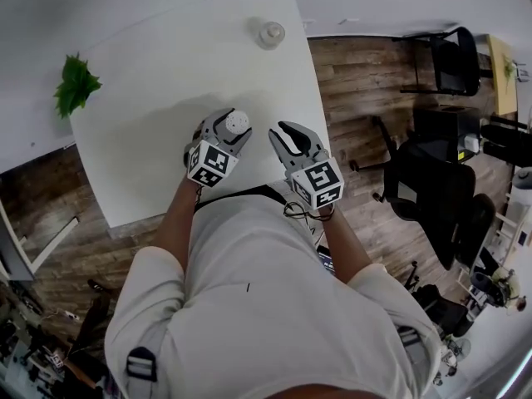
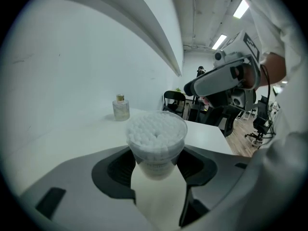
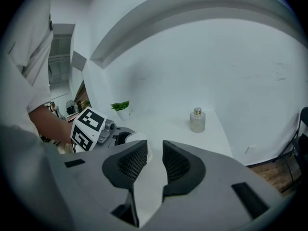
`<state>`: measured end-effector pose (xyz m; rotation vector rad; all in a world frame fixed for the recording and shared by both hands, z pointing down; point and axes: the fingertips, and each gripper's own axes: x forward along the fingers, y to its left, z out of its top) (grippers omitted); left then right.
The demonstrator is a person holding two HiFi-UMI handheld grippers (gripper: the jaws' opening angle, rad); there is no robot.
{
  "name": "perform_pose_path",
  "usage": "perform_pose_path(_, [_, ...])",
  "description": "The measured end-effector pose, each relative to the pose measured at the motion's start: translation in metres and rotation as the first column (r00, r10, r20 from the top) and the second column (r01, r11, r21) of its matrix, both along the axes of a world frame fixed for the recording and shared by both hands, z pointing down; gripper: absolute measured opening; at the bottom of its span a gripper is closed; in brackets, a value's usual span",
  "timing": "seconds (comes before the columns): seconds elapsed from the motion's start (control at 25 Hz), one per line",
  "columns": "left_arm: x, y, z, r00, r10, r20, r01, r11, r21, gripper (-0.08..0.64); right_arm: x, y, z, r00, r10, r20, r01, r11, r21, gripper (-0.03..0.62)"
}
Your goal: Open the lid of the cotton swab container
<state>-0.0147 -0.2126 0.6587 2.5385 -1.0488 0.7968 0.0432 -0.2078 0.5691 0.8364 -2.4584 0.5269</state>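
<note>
The cotton swab container (image 1: 238, 122), a clear round tub packed with white swabs (image 2: 156, 131), sits between the jaws of my left gripper (image 1: 226, 128), which is shut on its sides (image 2: 156, 170). It is held near the front edge of the white table (image 1: 158, 73). My right gripper (image 1: 284, 133) hovers just to the right of it, its jaws a narrow gap apart with nothing between them (image 3: 154, 162). In the left gripper view the right gripper (image 2: 192, 88) hangs above and to the right of the tub. No lid shows in either gripper.
A small glass bottle (image 1: 270, 33) stands at the table's far edge. A green plant (image 1: 76, 83) is at the far left corner. Black office chairs (image 1: 445, 181) stand on the wooden floor to the right.
</note>
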Motion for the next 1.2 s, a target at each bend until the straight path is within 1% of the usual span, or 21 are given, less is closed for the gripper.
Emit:
perform_pose_path(0.12, [-0.005,0.003,-0.017,0.999,-0.027,-0.038,0.025,0.999,-0.033,0.275,-0.019,0.002,-0.009,0.997,-0.07,0.032,0.069,0.997,0.031,0.103])
perform_pose_path(0.2, [-0.01,0.004,-0.031,0.998,-0.045,-0.044,0.044,0.999,-0.031,0.275,-0.033,0.005,-0.019,0.99,-0.124,0.067,0.12,0.991,0.058,0.117])
perform_pose_path(0.36, [-0.017,0.006,-0.061,0.997,-0.073,-0.024,0.073,0.997,0.003,0.275,-0.055,0.013,-0.038,0.965,-0.23,0.13,0.216,0.97,0.11,0.149])
perform_pose_path(0.48, [-0.025,0.011,-0.078,0.997,-0.078,-0.002,0.078,0.997,0.013,0.275,-0.071,0.017,-0.052,0.942,-0.303,0.146,0.282,0.948,0.148,0.184])
perform_pose_path(0.56, [-0.031,0.011,-0.089,0.996,-0.091,-0.01,0.091,0.996,0.014,0.275,-0.08,0.018,-0.061,0.928,-0.34,0.154,0.314,0.934,0.169,0.199])
perform_pose_path(0.64, [-0.037,0.011,-0.096,0.995,-0.103,-0.02,0.103,0.995,0.016,0.275,-0.088,0.018,-0.072,0.916,-0.364,0.166,0.334,0.925,0.182,0.216])
perform_pose_path(0.72, [-0.04,0.01,-0.101,0.995,-0.101,-0.01,0.101,0.995,0.022,0.275,-0.096,0.019,-0.084,0.905,-0.385,0.182,0.352,0.917,0.188,0.242])
perform_pose_path(0.8, [-0.041,0.009,-0.104,0.996,-0.092,-0.001,0.092,0.995,0.025,0.275,-0.102,0.021,-0.092,0.897,-0.4,0.19,0.364,0.911,0.195,0.252])
perform_pose_path(1.0, [-0.032,0.005,-0.113,0.998,-0.059,-0.007,0.059,0.997,0.041,0.275,-0.111,0.022,-0.093,0.884,-0.436,0.168,0.404,0.894,0.194,0.278])
perform_pose_path(1.12, [-0.026,0.005,-0.115,1.0,-0.031,0.001,0.031,0.998,0.052,0.275,-0.112,0.021,-0.088,0.886,-0.443,0.141,0.415,0.89,0.189,0.296])
perform_pose_path(1.2, [-0.025,0.005,-0.117,1.0,-0.022,0.006,0.021,0.998,0.058,0.275,-0.111,0.017,-0.085,0.893,-0.429,0.133,0.402,0.896,0.189,0.284])
